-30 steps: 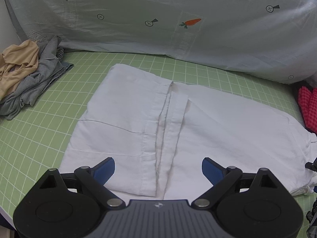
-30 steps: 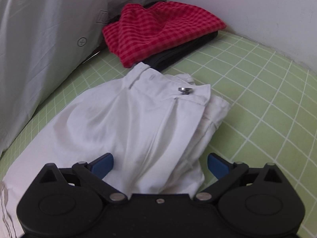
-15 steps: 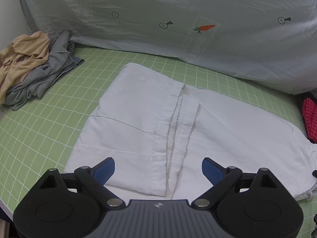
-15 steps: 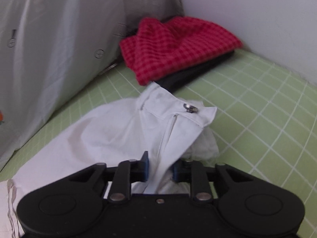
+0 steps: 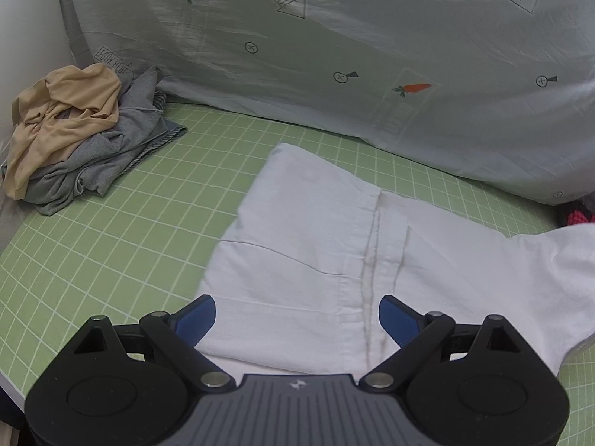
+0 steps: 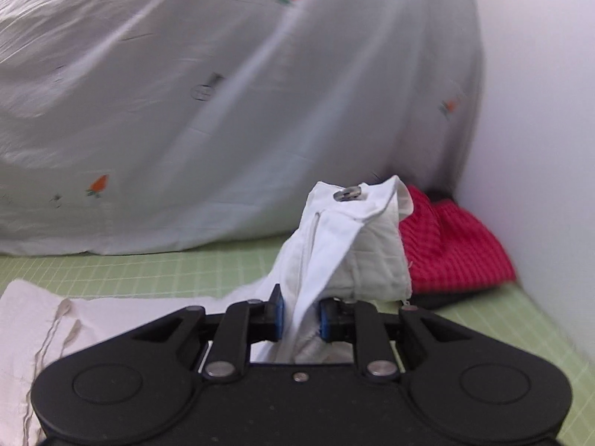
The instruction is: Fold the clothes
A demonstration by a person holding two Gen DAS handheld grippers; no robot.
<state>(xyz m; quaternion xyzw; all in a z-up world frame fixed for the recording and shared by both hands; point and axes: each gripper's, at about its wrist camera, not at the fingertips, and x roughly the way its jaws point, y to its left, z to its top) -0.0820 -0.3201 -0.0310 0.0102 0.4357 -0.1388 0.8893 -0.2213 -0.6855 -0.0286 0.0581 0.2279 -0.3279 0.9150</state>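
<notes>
White trousers (image 5: 297, 245) lie across the green grid mat (image 5: 111, 245), leg hems toward the left wrist camera. My left gripper (image 5: 296, 319) hovers open just above the hems, nothing between its blue pads. In the right wrist view my right gripper (image 6: 299, 316) is shut on the trousers' waist end (image 6: 349, 245), which stands lifted off the mat with its metal button (image 6: 347, 194) on top. The raised waist shows at the right edge of the left wrist view as a white bulge (image 5: 557, 260).
A big grey-white duvet (image 5: 372, 55) with carrot prints runs along the back. A crumpled beige and grey clothes pile (image 5: 74, 130) sits at the left. A red checked garment (image 6: 453, 252) on a dark one lies in the right corner by the white wall (image 6: 539, 111).
My right gripper closed on the trousers' waist and lifted it up off the mat, rolling as it rose. My left gripper, still open, drifted so the clothes pile came further into view.
</notes>
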